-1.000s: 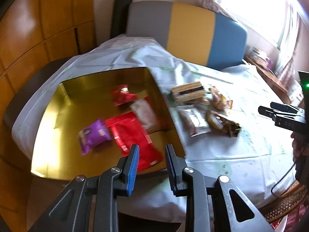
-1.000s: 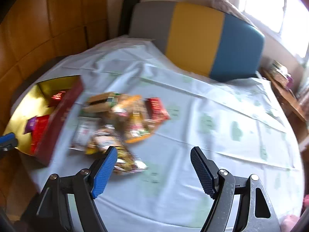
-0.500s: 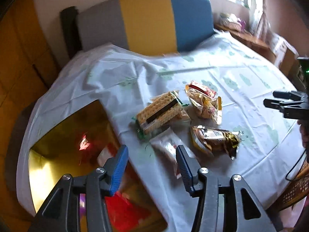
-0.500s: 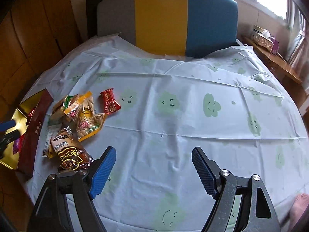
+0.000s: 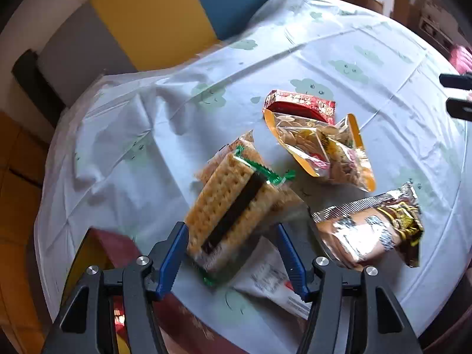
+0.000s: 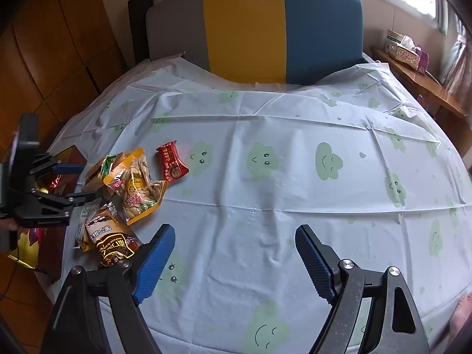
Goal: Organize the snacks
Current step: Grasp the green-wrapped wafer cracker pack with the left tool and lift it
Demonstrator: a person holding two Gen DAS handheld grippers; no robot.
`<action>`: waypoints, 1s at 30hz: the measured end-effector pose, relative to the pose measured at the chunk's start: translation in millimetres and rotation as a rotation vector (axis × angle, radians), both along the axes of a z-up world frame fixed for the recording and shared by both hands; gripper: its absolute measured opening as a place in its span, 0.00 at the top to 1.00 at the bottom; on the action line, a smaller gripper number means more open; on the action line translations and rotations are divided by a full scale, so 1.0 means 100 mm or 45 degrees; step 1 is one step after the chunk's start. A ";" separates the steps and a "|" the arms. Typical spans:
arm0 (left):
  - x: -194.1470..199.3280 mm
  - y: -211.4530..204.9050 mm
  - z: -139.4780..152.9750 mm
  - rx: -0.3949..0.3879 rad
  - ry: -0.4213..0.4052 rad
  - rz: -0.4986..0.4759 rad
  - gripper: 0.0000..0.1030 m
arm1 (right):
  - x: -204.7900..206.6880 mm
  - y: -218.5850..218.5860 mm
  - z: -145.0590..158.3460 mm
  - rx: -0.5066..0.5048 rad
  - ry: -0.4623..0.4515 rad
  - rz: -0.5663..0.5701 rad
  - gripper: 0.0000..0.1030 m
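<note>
A loose pile of snacks lies on the cloud-print tablecloth (image 6: 295, 177). My left gripper (image 5: 233, 253) points down over the cracker pack (image 5: 233, 203). Its jaws are opening, the pack lies between them, and the pads do not press on it. Around the crackers lie a yellow peanut bag (image 5: 321, 150), a red packet (image 5: 301, 103), a brown and silver packet (image 5: 368, 230) and a white packet (image 5: 271, 277). The gold box (image 5: 109, 244) with its dark red wall sits just left of the pile. My right gripper (image 6: 236, 253) hovers over bare cloth, its jaws opening with nothing between them.
A chair (image 6: 253, 29) with a grey, yellow and blue back stands behind the round table. A tissue box (image 6: 404, 50) sits on a wooden ledge at the far right. Wood panelling covers the left wall. Wide bare cloth spreads right of the pile.
My left gripper swung from above the gold box over to the snack pile, rolled, and its jaws spread wide around the cracker pack. The right gripper shifted a little, then held still.
</note>
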State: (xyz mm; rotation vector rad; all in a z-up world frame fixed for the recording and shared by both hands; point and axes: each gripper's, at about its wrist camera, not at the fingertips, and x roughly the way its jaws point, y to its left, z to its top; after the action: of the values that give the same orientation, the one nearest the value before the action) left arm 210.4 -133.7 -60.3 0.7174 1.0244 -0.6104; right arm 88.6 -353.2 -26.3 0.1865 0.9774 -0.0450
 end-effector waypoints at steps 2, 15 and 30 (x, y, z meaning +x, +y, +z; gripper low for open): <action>0.07 -0.01 -0.03 0.002 0.013 -0.009 0.39 | 0.00 0.00 0.00 0.003 0.004 0.003 0.18; -0.01 0.07 0.24 -0.241 -0.010 0.087 0.75 | -0.01 0.07 0.02 -0.060 -0.013 0.033 0.18; -1.10 0.27 0.74 -0.767 0.215 0.150 0.81 | -0.03 0.09 0.02 -0.134 -0.020 0.023 0.18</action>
State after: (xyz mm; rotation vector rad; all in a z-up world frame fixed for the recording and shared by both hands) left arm 100.5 -107.1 13.6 0.0766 0.9589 -0.8353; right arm 85.3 -344.4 -24.4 0.0812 0.9587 -0.0781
